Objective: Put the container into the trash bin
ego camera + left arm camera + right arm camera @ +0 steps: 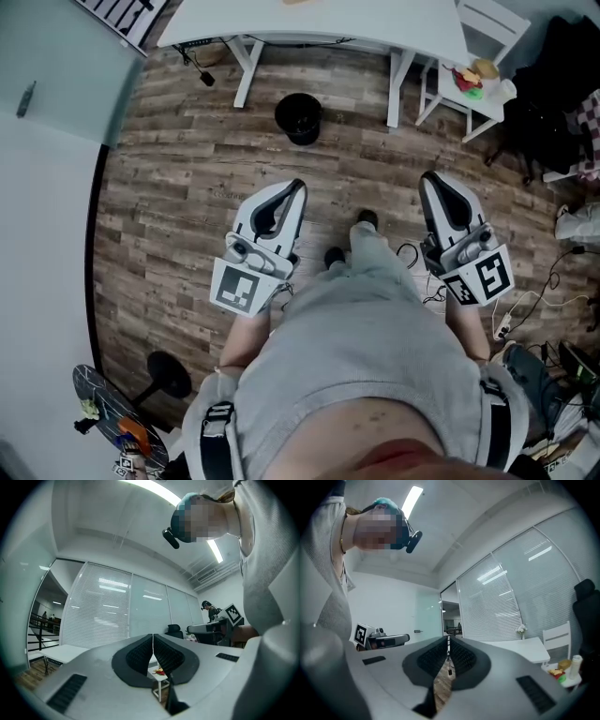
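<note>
In the head view a black round trash bin (298,118) stands on the wood floor under the edge of the white table (319,23). Ahead of me to the right, a small white side table (487,103) carries red, yellow and green items (473,77) and a white bottle; which of them is the container I cannot tell. My left gripper (300,184) and right gripper (428,175) are held level at waist height, well short of the bin. Both are shut with nothing between the pads, as each gripper view confirms: left gripper (153,636), right gripper (448,639).
A skateboard (112,422) and a black round stand base (169,373) lie at the lower left. Cables and a power strip (525,305) trail on the floor at right. A white chair (492,23) and dark clothing (558,84) sit at the far right. A glass wall runs along the left.
</note>
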`<control>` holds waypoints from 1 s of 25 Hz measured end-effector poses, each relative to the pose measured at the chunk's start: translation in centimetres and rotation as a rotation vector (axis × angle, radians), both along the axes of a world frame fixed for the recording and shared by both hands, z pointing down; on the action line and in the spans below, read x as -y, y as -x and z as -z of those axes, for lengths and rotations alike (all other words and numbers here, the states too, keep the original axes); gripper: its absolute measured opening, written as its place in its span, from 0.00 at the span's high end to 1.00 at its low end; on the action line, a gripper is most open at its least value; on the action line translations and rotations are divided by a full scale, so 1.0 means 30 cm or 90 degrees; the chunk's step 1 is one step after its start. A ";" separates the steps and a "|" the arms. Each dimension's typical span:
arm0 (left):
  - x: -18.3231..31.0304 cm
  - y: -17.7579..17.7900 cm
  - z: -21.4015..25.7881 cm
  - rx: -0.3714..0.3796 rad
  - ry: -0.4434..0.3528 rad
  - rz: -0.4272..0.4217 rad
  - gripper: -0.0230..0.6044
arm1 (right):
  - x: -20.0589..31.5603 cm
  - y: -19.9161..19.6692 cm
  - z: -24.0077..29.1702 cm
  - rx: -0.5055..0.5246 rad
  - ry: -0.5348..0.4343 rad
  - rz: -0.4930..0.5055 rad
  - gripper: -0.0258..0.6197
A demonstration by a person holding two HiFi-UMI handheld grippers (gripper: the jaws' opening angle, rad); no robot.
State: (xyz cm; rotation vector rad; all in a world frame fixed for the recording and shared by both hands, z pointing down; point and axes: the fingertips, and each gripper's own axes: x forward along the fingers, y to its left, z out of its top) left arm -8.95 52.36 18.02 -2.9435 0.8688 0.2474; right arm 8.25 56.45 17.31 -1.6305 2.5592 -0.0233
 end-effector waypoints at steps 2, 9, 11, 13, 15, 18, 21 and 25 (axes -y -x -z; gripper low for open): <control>0.021 0.002 0.000 0.000 -0.002 0.001 0.95 | 0.018 0.001 0.007 -0.003 -0.004 -0.005 0.85; 0.118 -0.009 0.009 -0.015 -0.006 0.022 0.95 | 0.107 -0.017 0.003 0.005 -0.007 0.010 0.85; 0.156 -0.018 0.004 -0.010 -0.005 0.025 0.95 | 0.150 -0.029 0.001 0.006 -0.008 0.014 0.85; 0.207 -0.032 0.005 -0.008 -0.005 0.031 0.95 | 0.202 -0.045 0.004 0.005 -0.013 0.018 0.85; 0.262 -0.051 0.015 -0.009 -0.007 0.038 0.95 | 0.261 -0.069 0.009 0.009 -0.015 0.024 0.85; 0.347 -0.089 0.034 -0.003 -0.015 0.047 0.95 | 0.361 -0.109 0.023 0.016 -0.017 0.038 0.85; 0.434 -0.133 0.048 0.004 -0.018 0.057 0.95 | 0.461 -0.142 0.042 0.018 -0.022 0.054 0.85; 0.543 -0.193 0.076 0.002 -0.023 0.073 0.95 | 0.589 -0.192 0.064 0.016 -0.026 0.080 0.85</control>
